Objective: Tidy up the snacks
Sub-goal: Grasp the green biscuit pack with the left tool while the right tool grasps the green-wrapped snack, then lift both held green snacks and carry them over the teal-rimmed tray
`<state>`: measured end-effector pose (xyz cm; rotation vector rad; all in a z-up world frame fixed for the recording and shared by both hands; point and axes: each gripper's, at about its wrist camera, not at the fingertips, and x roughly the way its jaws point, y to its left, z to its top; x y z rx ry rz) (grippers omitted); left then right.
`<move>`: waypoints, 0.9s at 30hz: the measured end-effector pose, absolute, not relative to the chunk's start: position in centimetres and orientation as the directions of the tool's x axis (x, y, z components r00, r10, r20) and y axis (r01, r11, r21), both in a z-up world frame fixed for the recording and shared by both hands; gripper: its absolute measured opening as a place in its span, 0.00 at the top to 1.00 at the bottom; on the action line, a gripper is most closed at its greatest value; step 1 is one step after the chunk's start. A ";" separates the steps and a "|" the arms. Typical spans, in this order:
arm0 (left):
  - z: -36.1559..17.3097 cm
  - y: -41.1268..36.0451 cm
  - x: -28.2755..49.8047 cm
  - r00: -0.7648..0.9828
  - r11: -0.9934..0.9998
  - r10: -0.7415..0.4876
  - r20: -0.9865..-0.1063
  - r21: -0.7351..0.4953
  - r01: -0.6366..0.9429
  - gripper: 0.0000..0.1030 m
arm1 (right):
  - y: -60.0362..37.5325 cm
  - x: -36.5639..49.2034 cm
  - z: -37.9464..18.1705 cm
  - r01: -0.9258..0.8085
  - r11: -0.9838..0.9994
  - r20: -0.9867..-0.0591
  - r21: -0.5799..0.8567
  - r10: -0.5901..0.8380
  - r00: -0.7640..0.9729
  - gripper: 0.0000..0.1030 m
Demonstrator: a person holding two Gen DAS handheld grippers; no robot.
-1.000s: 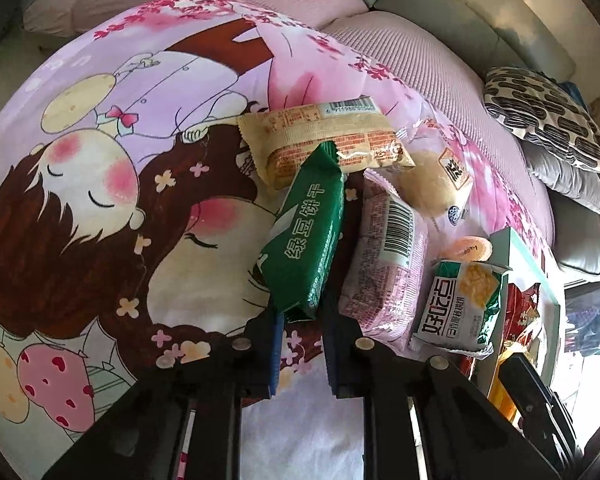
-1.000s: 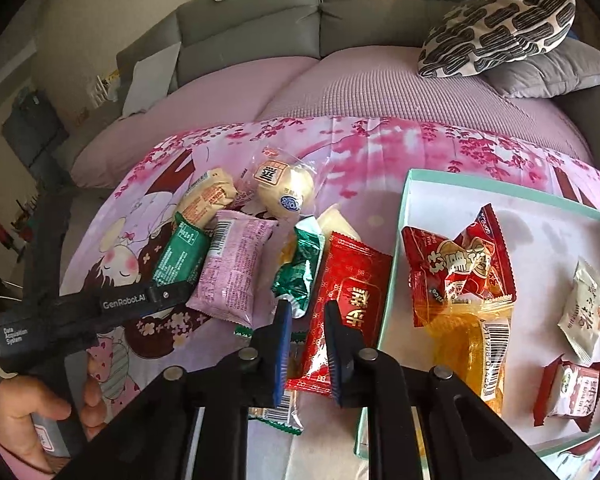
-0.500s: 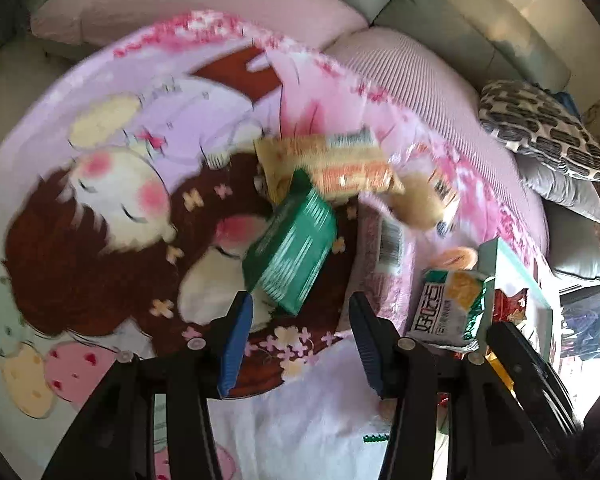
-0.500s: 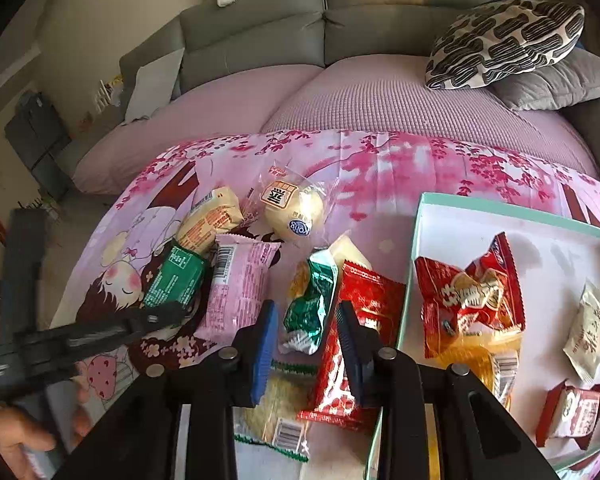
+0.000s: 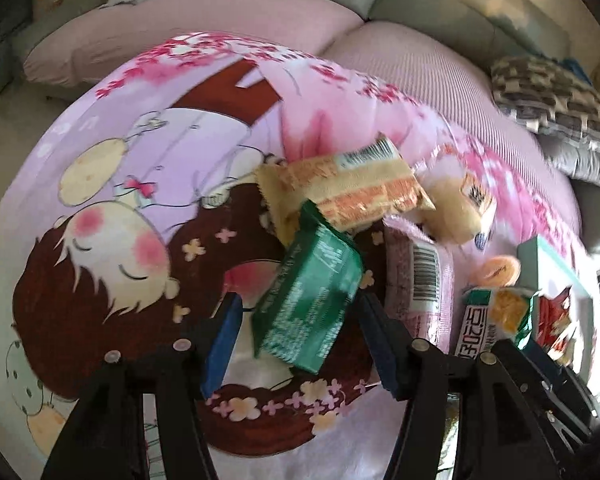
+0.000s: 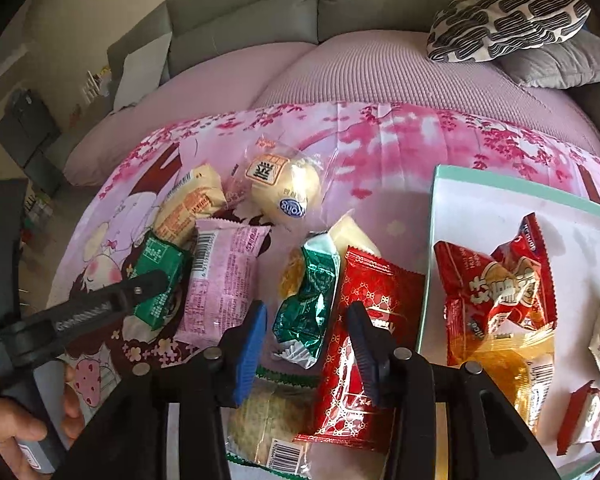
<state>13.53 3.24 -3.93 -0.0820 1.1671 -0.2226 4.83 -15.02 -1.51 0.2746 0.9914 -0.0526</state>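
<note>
Snack packets lie on a pink cartoon cloth (image 5: pixel 112 240). My left gripper (image 5: pixel 300 340) is open, its fingers either side of a green packet (image 5: pixel 310 300) that lies loose on the cloth; it also shows in the right wrist view (image 6: pixel 156 280). My right gripper (image 6: pixel 306 340) is open over a green foil packet (image 6: pixel 308 304), with a red packet (image 6: pixel 360 340) just right of it. A pink packet (image 6: pixel 224 280), a tan packet (image 6: pixel 192 208) and a round bun in clear wrap (image 6: pixel 286 188) lie nearby. A teal-edged white box (image 6: pixel 500 216) at the right holds several snacks.
A grey sofa with pink seat cushions (image 6: pixel 340 68) lies behind the cloth. A patterned cushion (image 6: pixel 508 20) sits at the back right. A cracker packet (image 6: pixel 272 420) lies under my right gripper. The left gripper's body (image 6: pixel 80 316) reaches in from the left.
My left gripper has opened and let go of the green packet, which now lies between its fingers. My right gripper has opened too and sits over the green foil packet.
</note>
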 end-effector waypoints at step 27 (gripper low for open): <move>-5.2 2.2 13.3 0.372 0.991 -0.116 -0.921 -0.081 0.107 0.53 | -13.7 5.2 -2.4 0.131 0.965 -0.827 0.228 0.121 0.548 0.74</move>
